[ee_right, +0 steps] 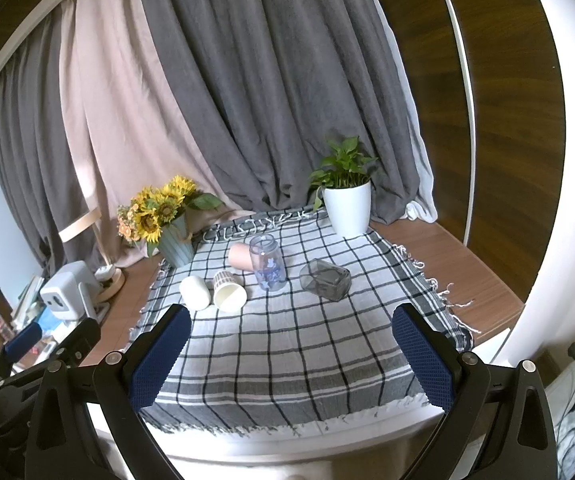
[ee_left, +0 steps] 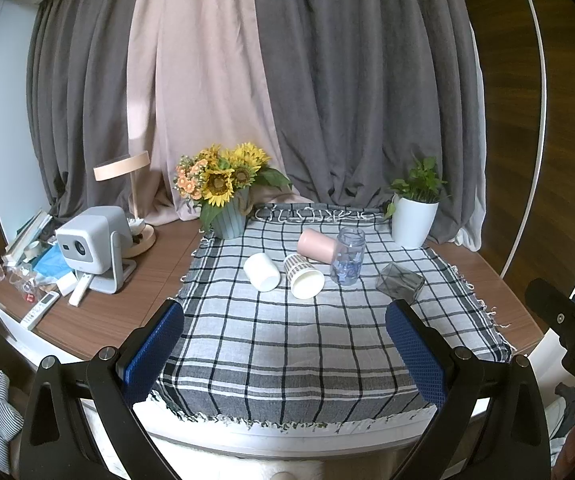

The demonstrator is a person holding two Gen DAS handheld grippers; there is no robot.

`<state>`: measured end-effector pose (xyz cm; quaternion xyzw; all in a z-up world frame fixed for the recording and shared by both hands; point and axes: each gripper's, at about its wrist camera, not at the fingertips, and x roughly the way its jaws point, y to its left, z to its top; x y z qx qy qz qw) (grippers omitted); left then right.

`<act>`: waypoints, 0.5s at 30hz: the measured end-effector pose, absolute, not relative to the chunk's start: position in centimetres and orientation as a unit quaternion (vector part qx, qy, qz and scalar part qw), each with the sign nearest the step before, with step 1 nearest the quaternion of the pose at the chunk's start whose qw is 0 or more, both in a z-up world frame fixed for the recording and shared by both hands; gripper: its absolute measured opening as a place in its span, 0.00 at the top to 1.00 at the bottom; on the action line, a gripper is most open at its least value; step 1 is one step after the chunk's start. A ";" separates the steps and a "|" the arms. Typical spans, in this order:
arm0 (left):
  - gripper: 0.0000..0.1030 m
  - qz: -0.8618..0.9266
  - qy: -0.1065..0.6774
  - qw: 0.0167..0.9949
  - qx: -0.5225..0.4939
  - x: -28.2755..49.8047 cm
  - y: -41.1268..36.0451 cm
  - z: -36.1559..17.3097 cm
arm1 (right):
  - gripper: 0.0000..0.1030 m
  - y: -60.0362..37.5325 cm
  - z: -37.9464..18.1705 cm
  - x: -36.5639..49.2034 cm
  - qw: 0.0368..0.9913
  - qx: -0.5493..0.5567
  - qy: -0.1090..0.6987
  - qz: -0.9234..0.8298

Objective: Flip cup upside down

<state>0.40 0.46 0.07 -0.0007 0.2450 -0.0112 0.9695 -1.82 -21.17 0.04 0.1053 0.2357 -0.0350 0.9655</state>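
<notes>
Both my grippers hang at the near edge of the counter [ee_left: 159, 248], well short of everything on the checked cloth [ee_left: 287, 344]. My left gripper [ee_left: 285, 338] has its jaws spread wide and holds nothing; my right gripper [ee_right: 293, 346] is the same, wide apart and empty.

The cups sit in a cluster toward the far half of the cloth. A white cup [ee_left: 262, 272] lies on its side, mouth toward me, just beside a patterned paper cup [ee_left: 304, 277] that also lies tipped with its mouth facing me. Behind them a pink cup [ee_left: 316, 245] lies on its side, touching or nearly touching an upright clear glass jar [ee_left: 348, 255]. To the right, a dark glass tumbler [ee_right: 324, 279] lies on its side, apart from the rest.

I cannot tell which cup is meant. The paper one looks light and soft-walled to me, so I would pinch it gently across the middle of the body, or it may crush. The white and pink ones look stiffer and smooth, likely slippery; I would grip across the barrel, near mid-length. The glass pieces look heavier and breakable, and the cloth may bunch under a rolling cup.
</notes>
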 end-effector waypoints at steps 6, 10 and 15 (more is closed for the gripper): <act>0.00 -0.007 0.250 0.968 0.000 0.9 0.2 -0.4 | 0.02 -21.1 -0.2 -1.8 0.965 0.106 0.238 -0.033; 0.00 -0.002 0.261 0.965 0.001 2.1 0.5 -1.1 | 0.02 -20.6 -1.3 -1.2 0.963 0.105 0.245 -0.031; 0.00 0.001 0.277 0.961 -0.002 5.2 1.2 -2.2 | 0.02 -20.0 -2.3 1.4 0.959 0.105 0.263 -0.027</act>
